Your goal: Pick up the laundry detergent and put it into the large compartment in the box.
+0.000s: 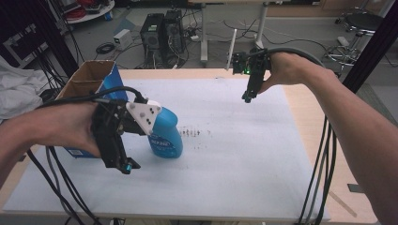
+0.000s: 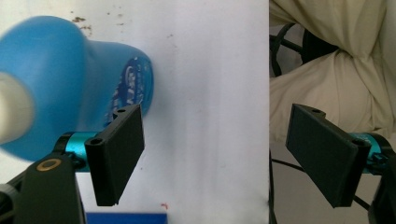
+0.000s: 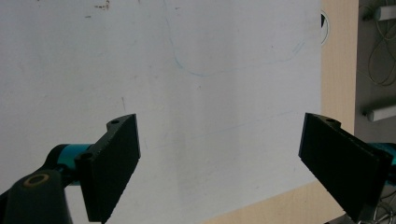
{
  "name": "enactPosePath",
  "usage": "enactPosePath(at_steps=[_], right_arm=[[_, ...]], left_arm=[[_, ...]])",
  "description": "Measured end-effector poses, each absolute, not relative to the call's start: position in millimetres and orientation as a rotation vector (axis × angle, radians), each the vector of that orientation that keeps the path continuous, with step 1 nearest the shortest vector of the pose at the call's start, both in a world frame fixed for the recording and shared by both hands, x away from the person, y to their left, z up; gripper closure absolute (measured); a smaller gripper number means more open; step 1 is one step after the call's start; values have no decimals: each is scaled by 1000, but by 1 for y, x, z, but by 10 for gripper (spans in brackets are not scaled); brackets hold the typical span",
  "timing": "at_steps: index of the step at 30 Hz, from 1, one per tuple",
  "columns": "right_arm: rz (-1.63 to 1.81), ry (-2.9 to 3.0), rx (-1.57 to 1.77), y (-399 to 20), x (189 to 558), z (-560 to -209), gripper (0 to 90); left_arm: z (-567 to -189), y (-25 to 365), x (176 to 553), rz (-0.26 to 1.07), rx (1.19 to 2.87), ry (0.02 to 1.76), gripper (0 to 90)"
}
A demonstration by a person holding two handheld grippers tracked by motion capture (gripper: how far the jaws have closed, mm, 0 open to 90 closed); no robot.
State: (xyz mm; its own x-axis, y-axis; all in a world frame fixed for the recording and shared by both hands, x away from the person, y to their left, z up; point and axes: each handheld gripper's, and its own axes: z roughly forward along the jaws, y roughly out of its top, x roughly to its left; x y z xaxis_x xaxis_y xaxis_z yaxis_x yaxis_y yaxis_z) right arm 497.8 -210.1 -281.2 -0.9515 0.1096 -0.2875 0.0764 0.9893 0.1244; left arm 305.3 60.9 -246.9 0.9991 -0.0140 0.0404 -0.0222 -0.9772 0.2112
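Note:
A blue plastic bottle (image 1: 165, 132) with a white cap stands on the white sheet (image 1: 234, 154) left of centre. In the left gripper view the bottle (image 2: 70, 79) fills the upper left, blurred, its white cap (image 2: 14, 114) at the edge. My left gripper (image 1: 121, 164) hangs just left of the bottle, above the sheet, jaws wide apart with nothing between them (image 2: 219, 156). My right gripper (image 1: 248, 97) is held high over the sheet's far right part, pointing down. Its jaws (image 3: 219, 170) stand open over bare sheet.
An open cardboard box with blue sides (image 1: 91, 82) stands at the table's left, behind the left hand. A smudge of dark marks (image 1: 195, 132) lies on the sheet right of the bottle. Bare wood (image 1: 305, 117) borders the sheet on the right. Cables trail off the front edge.

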Motion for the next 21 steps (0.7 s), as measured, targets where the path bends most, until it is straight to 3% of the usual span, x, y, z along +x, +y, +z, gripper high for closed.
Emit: enactPosePath(at_steps=[10, 21], right_arm=[[161, 2835, 140, -210, 497, -281, 117], [162, 2835, 129, -211, 496, -281, 117]], left_arm=[[-225, 69, 320, 52, 2901, -2, 196], [-196, 65, 345, 134, 2891, -10, 196]])
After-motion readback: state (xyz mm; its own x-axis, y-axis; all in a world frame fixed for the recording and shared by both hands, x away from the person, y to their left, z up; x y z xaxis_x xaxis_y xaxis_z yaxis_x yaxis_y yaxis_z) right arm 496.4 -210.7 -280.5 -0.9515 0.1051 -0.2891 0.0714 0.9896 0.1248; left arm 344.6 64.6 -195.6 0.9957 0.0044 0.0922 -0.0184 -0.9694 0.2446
